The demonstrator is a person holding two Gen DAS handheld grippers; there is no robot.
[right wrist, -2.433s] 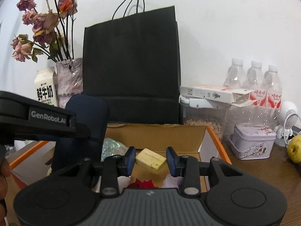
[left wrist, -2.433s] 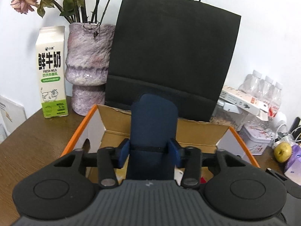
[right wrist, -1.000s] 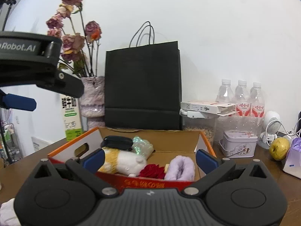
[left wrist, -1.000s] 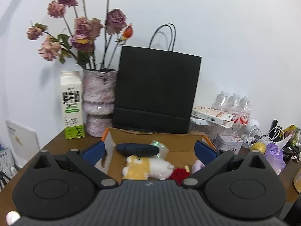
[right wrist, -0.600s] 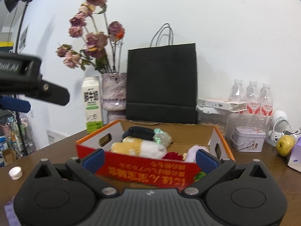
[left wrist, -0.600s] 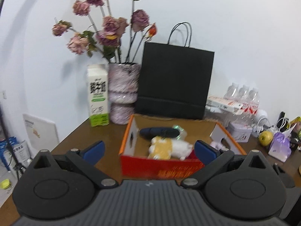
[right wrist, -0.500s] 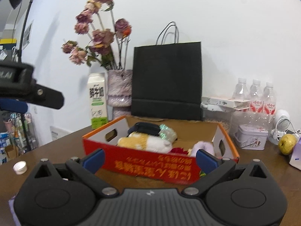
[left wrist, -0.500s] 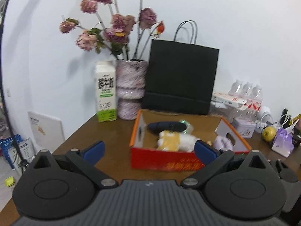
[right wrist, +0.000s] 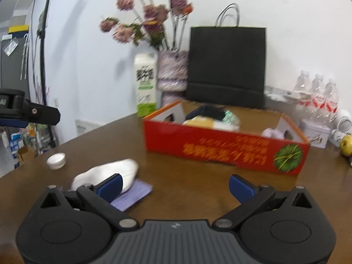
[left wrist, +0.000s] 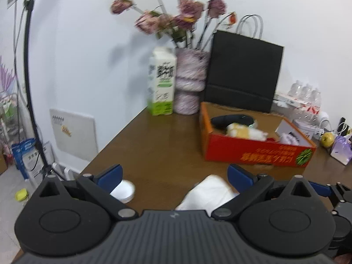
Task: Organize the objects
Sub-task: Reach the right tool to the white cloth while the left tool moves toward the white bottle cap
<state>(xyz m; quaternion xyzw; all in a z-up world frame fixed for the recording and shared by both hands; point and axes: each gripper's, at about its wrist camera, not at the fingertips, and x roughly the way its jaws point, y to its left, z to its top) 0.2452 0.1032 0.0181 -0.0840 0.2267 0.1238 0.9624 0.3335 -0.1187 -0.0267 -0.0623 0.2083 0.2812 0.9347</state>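
Note:
A red cardboard box (left wrist: 255, 149) sits on the brown table (left wrist: 158, 145) and holds a dark navy case (left wrist: 231, 120), a yellow-and-white plush (left wrist: 244, 132) and a purple item (left wrist: 288, 137). The box also shows in the right wrist view (right wrist: 224, 149). A white cloth-like object (right wrist: 105, 172) lies on a purple card (right wrist: 133, 194) near the front, beside a white cap (right wrist: 56, 160). In the left wrist view the white object (left wrist: 209, 192) and the cap (left wrist: 123, 190) lie just ahead. My left gripper (left wrist: 173, 176) is open and empty. My right gripper (right wrist: 175, 186) is open and empty.
Behind the box stand a milk carton (left wrist: 161, 85), a vase of dried flowers (left wrist: 189, 81) and a black paper bag (left wrist: 242, 72). Water bottles (right wrist: 316, 92), a tin (right wrist: 314, 135) and a yellow apple (right wrist: 346, 146) are at the right. The table's left edge drops to the floor.
Both grippers have pulled back from the box and away to the left, staying open. The white object, purple card and cap have come into view near the front.

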